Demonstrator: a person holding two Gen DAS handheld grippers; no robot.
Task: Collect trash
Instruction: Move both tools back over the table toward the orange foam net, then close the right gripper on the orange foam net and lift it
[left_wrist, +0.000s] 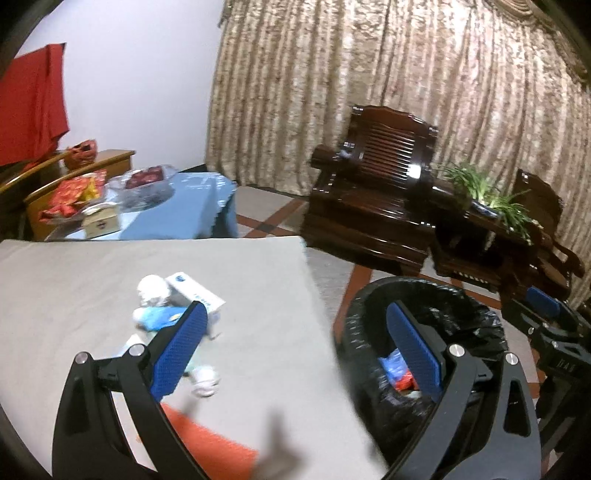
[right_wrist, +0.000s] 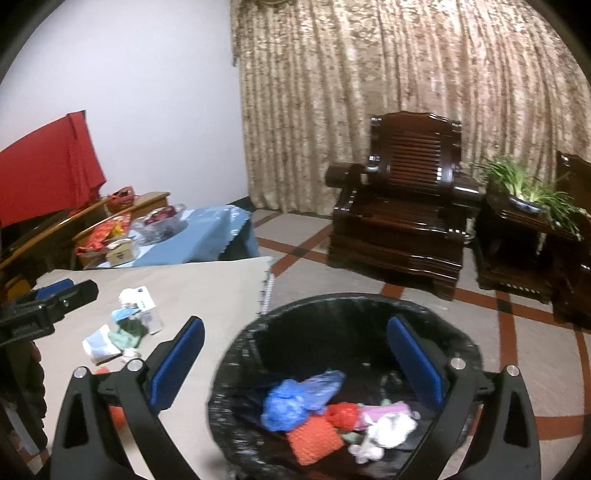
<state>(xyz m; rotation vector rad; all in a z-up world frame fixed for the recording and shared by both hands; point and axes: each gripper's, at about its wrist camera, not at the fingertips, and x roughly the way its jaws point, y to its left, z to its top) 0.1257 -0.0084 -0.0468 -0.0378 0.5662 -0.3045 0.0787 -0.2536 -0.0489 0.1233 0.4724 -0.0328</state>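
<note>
A black-lined trash bin (right_wrist: 236, 354) (left_wrist: 354, 317) stands on the floor beside a beige-covered table (left_wrist: 92, 280) (right_wrist: 207, 291). Inside lie a blue plastic bag (right_wrist: 295, 398), an orange piece (right_wrist: 314, 439), pink and white scraps. On the table rests a pile of trash (left_wrist: 173, 314) (right_wrist: 125, 325): a white box, crumpled white paper, a light blue wrapper. My left gripper (left_wrist: 299, 350) stands open over the table's edge, nothing between its fingers. My right gripper (right_wrist: 295, 362) hangs open above the bin, empty. The right gripper (left_wrist: 546, 314) shows at the right of the left wrist view.
A dark wooden armchair (right_wrist: 402, 218) and a side table with a potted plant (right_wrist: 532, 192) stand beyond the bin before a beige curtain. A blue-clothed low table (right_wrist: 207, 236) with snack packets and a glass bowl sits at the left. An orange cloth (left_wrist: 207, 446) lies near my left gripper.
</note>
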